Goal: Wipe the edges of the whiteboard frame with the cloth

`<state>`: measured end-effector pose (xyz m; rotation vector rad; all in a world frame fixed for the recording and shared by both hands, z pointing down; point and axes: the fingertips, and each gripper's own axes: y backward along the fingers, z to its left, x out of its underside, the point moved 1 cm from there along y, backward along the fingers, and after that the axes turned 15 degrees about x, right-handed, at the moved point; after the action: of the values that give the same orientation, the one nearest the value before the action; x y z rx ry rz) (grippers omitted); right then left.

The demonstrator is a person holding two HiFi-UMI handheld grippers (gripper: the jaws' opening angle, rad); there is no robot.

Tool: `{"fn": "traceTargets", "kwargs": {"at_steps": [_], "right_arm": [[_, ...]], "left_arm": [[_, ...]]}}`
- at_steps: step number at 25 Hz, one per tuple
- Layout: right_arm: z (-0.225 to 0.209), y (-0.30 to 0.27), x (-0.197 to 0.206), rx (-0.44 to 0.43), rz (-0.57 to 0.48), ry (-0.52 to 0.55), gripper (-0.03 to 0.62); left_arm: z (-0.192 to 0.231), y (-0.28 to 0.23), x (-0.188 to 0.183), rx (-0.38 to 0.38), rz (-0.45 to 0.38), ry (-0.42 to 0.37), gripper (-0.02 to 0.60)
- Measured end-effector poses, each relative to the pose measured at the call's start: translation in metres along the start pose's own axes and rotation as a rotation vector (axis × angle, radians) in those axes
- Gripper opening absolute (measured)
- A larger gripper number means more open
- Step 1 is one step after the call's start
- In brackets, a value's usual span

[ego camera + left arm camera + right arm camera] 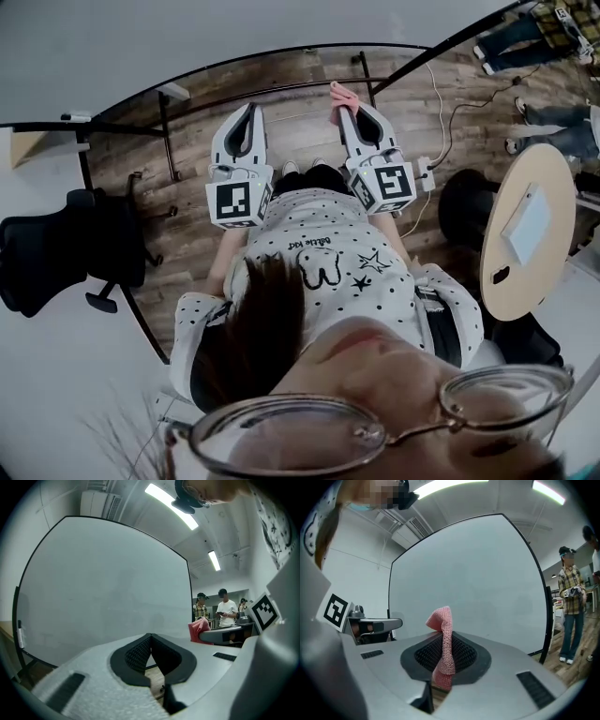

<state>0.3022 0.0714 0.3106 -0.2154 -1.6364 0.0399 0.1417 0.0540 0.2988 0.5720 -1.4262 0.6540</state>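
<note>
Right gripper view: right tool (446, 652) pinches pink cloth (442, 618) before whiteboard (478, 583).

Dim, cool ceiling strip lights (171, 506), heavy fisheye, vignetted corners

Pink knit cloth (440, 618) stands upright, pinched in my right gripper (444, 641); the black-framed whiteboard (468, 583) rises blank at twelve o'clock.

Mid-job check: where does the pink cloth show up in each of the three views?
Head view: upper centre, the pink cloth pokes out past the tip of the right gripper.
Left gripper view: right of centre, a pink bunch just past the right edge of the whiteboard.
Right gripper view: bottom centre, pinched upright between the jaws.
Shared landmark: the whiteboard, in front of both grippers.
</note>
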Motion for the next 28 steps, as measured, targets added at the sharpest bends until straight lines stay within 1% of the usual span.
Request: {"fn": "traceTargets", "kwargs": {"at_steps": [4,6,9,11,15,20,24,28], "right_arm": [[0.004,0.011,0.014,-0.021,0.051,0.011,0.034],[0.006,0.011,0.015,-0.031,0.060,0.037,0.035],[0.007,0.011,0.013,-0.037,0.054,0.085,0.034],[0.005,0.010,0.010,-0.027,0.047,0.082,0.035],[-0.001,0.010,0.012,-0.010,0.049,0.090,0.034],[-0.003,0.008,0.009,-0.017,0.040,0.107,0.034],[0.002,0.005,0.006,-0.028,0.032,0.120,0.034],[-0.006,0.000,0.007,-0.045,0.037,0.145,0.034]], "left_arm": [[-0.017,0.002,0.002,0.014,-0.008,0.021,0.017],[-0.022,-0.001,0.003,0.026,-0.010,0.035,0.017],[-0.025,-0.004,0.003,0.043,-0.017,0.035,0.017],[-0.026,-0.006,0.002,0.051,-0.018,0.015,0.017],[-0.029,-0.010,0.003,0.046,0.000,0.038,0.017],[-0.028,-0.014,0.008,0.057,-0.010,-0.004,0.017],[-0.025,-0.014,0.008,0.050,-0.015,0.001,0.017],[-0.028,-0.027,0.010,0.053,-0.009,0.003,0.017]]}}
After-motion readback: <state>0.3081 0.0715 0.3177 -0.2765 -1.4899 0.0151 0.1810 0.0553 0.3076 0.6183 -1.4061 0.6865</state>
